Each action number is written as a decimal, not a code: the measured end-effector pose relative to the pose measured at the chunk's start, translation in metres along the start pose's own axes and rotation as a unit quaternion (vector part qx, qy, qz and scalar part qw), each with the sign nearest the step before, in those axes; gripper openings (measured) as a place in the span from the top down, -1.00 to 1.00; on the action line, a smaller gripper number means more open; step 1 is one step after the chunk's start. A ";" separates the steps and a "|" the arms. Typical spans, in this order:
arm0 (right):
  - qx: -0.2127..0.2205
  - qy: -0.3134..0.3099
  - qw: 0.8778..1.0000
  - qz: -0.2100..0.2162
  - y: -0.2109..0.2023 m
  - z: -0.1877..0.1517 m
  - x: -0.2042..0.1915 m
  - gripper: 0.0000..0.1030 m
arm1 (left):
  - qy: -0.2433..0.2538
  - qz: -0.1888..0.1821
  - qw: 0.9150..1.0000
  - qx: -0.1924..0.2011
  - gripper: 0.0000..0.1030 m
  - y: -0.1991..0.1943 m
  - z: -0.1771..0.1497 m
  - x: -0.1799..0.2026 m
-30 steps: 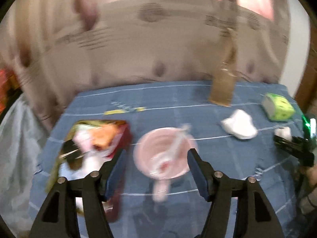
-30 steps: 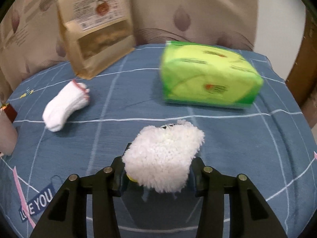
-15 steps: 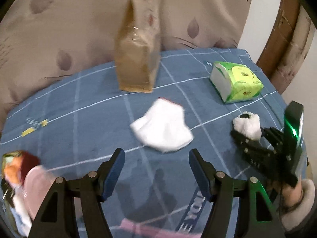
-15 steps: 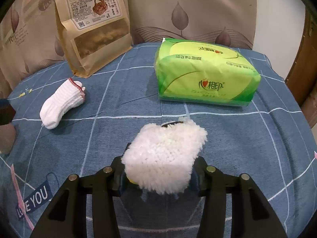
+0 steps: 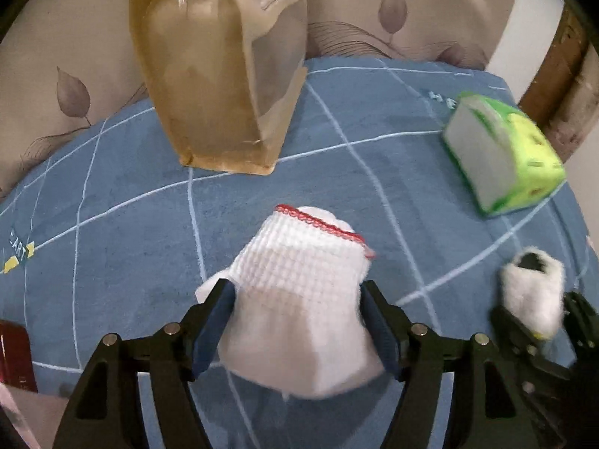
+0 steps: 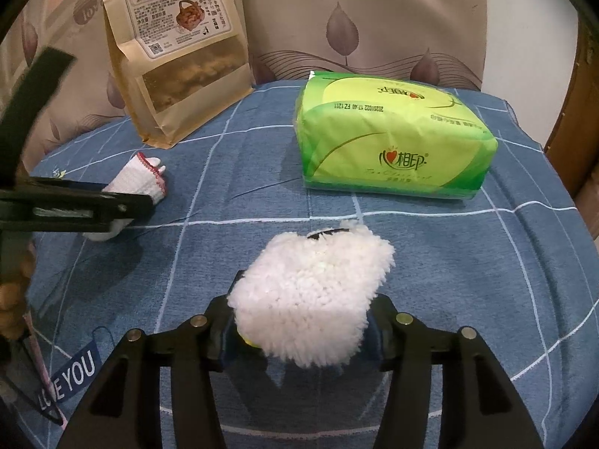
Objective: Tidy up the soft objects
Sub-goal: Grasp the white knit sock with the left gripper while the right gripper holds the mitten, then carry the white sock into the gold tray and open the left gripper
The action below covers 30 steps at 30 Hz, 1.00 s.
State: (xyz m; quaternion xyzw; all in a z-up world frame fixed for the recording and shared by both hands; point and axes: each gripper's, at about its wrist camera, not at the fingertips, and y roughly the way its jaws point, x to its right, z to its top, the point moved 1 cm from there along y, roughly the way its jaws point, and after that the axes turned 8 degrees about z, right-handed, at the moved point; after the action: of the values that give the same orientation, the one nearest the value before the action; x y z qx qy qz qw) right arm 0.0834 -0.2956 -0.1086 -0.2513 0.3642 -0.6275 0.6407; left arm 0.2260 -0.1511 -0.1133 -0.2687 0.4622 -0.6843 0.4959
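A white knit sock with a red-trimmed cuff (image 5: 299,280) lies flat on the blue checked cloth (image 5: 112,243). My left gripper (image 5: 295,321) points steeply down with the sock between its wide, still opening jaws, which do not squeeze it. The right wrist view shows that gripper (image 6: 131,205) from the side, over the knit sock (image 6: 138,179). A fluffy white sock (image 6: 310,295) rests on the cloth between the jaws of my right gripper (image 6: 303,333). Those jaws are opening, and the fluff only brushes the fingers. The left wrist view shows the fluffy sock (image 5: 531,295) and right gripper (image 5: 535,318) at the lower right.
A tall brown snack pouch (image 6: 176,56) stands at the back of the cloth, just beyond the knit sock. A green tissue pack (image 6: 393,138) lies behind the fluffy sock. A leaf-patterned cushion back borders the far edge. A person's hand (image 6: 11,299) holds the left gripper.
My left gripper swung right, away from the pink bowl and red tray, and came down around the knit sock. My right gripper stayed put while its jaws widened around the fluffy sock.
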 end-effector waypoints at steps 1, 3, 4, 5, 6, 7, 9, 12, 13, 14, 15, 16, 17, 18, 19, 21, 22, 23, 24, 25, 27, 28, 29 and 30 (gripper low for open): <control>0.000 0.000 1.000 0.001 0.000 0.000 0.000 -0.03 | -0.002 0.003 1.000 -0.002 -0.42 0.007 0.000 -0.001; 0.000 0.000 1.000 0.001 0.000 0.000 0.000 -0.04 | 0.004 0.020 1.000 0.020 -0.42 0.008 -0.001 0.002; 0.000 0.000 1.000 0.001 0.000 0.000 0.000 -0.04 | 0.008 0.026 0.999 0.022 -0.33 0.009 -0.002 0.004; 0.000 0.000 1.000 0.001 0.000 0.000 -0.001 -0.04 | 0.013 0.032 0.999 0.030 -0.25 0.008 -0.003 0.007; 0.000 0.000 1.000 0.001 0.000 0.000 -0.001 -0.05 | 0.014 0.034 0.999 0.034 -0.02 0.008 -0.004 0.008; 0.000 0.000 1.000 0.001 0.000 0.000 -0.001 -0.05 | 0.017 0.034 0.999 0.038 0.17 0.007 -0.005 0.009; -0.001 -0.001 1.000 0.001 0.001 0.000 -0.002 -0.06 | 0.024 0.038 0.998 0.045 0.34 0.002 -0.007 0.009; -0.001 -0.003 1.000 -0.001 0.001 0.000 -0.003 -0.07 | 0.019 0.031 0.998 0.042 0.36 -0.006 -0.008 0.006; -0.001 -0.003 1.000 -0.001 0.001 0.000 -0.003 -0.07 | 0.014 0.029 0.999 0.038 0.37 -0.008 -0.009 0.004; -0.001 -0.003 1.000 0.000 0.001 0.000 -0.003 -0.07 | 0.011 0.029 0.999 0.036 0.37 -0.009 -0.010 0.005; -0.001 -0.002 1.000 0.000 0.001 0.000 -0.003 -0.07 | 0.008 0.029 0.999 0.037 0.38 -0.012 -0.013 0.004; -0.001 -0.003 1.000 -0.001 0.001 0.000 -0.003 -0.07 | 0.006 0.028 0.999 0.039 0.38 -0.015 -0.016 0.004; -0.001 -0.003 1.000 -0.001 0.001 0.000 -0.003 -0.07 | 0.004 0.024 0.999 0.041 0.38 -0.019 -0.018 0.004; -0.001 -0.004 1.000 -0.002 0.001 0.000 -0.004 -0.07 | 0.003 0.021 0.999 0.042 0.38 -0.022 -0.020 0.004; -0.002 -0.004 1.000 -0.002 0.001 0.000 -0.004 -0.07 | 0.002 0.020 0.999 0.044 0.38 -0.025 -0.021 0.003; -0.002 -0.005 1.000 -0.003 0.002 0.000 -0.004 -0.07 | 0.000 0.016 0.999 0.048 0.38 -0.034 -0.024 0.003; -0.002 -0.005 1.000 -0.003 0.002 0.000 -0.004 -0.07 | -0.002 0.014 0.999 0.050 0.38 -0.039 -0.026 0.002; -0.002 -0.005 1.000 -0.003 0.002 0.000 -0.004 -0.07 | -0.004 0.012 0.998 0.054 0.38 -0.045 -0.028 0.002; -0.002 -0.004 1.000 -0.003 0.002 0.000 -0.004 -0.07 | -0.006 0.012 0.998 0.057 0.38 -0.049 -0.029 0.001; -0.002 -0.004 1.000 -0.003 0.002 0.000 -0.004 -0.07 | -0.007 0.012 0.998 0.058 0.38 -0.053 -0.030 0.000; -0.002 -0.004 1.000 -0.003 0.002 0.000 -0.004 -0.07 | -0.011 0.009 0.998 0.062 0.38 -0.063 -0.033 -0.001; -0.002 -0.004 1.000 -0.003 0.002 0.000 -0.004 -0.07 | -0.013 0.007 0.998 0.066 0.38 -0.069 -0.035 -0.002; -0.002 -0.005 1.000 -0.003 0.002 0.000 -0.004 -0.07 | -0.014 0.007 0.997 0.070 0.38 -0.074 -0.036 -0.003; -0.002 -0.005 1.000 -0.003 0.002 0.000 -0.004 -0.07 | -0.015 0.007 0.997 0.074 0.38 -0.079 -0.038 -0.003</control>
State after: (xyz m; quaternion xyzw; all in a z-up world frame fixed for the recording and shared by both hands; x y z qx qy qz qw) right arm 0.0847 -0.2913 -0.1098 -0.2565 0.3615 -0.6277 0.6400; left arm 0.1619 -0.1277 -0.0582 -0.2384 0.4048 -0.7088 0.5262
